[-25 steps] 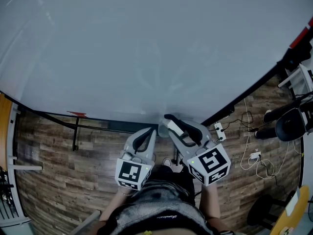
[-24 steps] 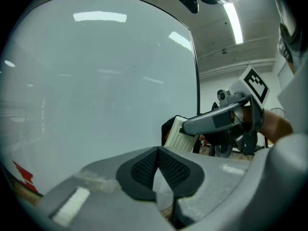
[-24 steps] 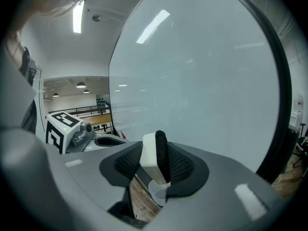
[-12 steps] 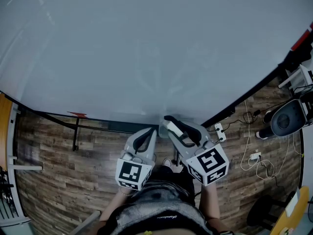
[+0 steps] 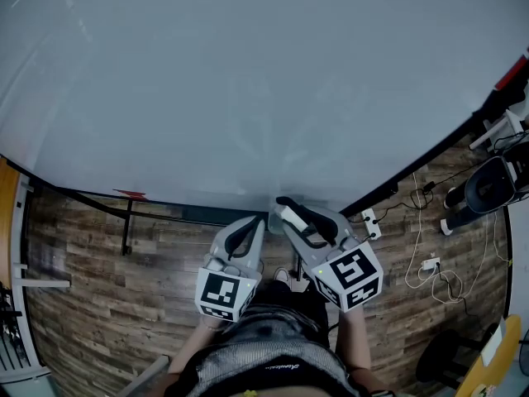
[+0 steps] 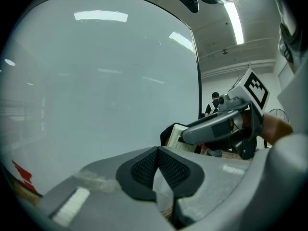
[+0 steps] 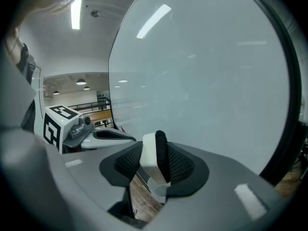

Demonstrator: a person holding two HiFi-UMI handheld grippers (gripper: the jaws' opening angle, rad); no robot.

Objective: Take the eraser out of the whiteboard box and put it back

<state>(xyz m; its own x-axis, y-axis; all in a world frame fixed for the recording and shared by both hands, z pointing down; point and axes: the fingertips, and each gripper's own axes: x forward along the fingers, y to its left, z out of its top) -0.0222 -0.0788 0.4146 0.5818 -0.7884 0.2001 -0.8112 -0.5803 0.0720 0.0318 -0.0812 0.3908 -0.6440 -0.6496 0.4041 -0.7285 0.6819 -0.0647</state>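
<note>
Both grippers sat low in the head view, side by side right at the bottom edge of the big whiteboard (image 5: 248, 81), and the action was all on the right. The right gripper (image 5: 289, 211) had the eraser (image 7: 150, 159) clamped between its two black ribbed pads, jaws part-way apart, just wide enough to take the eraser's thickness. The eraser stood on end in that grip, white plastic body on the left, dark felt on the right, and it poked up above the pads. Directly beneath it, in the right gripper view, hung a small pale see-through shape that looked like the whiteboard box (image 7: 157, 189); whether the eraser's lower end touched it or had come clear, I could not tell. The left gripper (image 6: 158, 153) was the quiet partner: its pads met at the tips with nothing between them, and it pointed at the board just beside the right one. From the left gripper view, the eraser's white edge showed past the right gripper's grey finger. Each gripper carried its marker cube (image 5: 351, 273) nearest the person, over the dark clothing. Below the board ran a wood-plank floor (image 5: 99, 263), with loose cables (image 5: 430, 263) off to the right.
</note>
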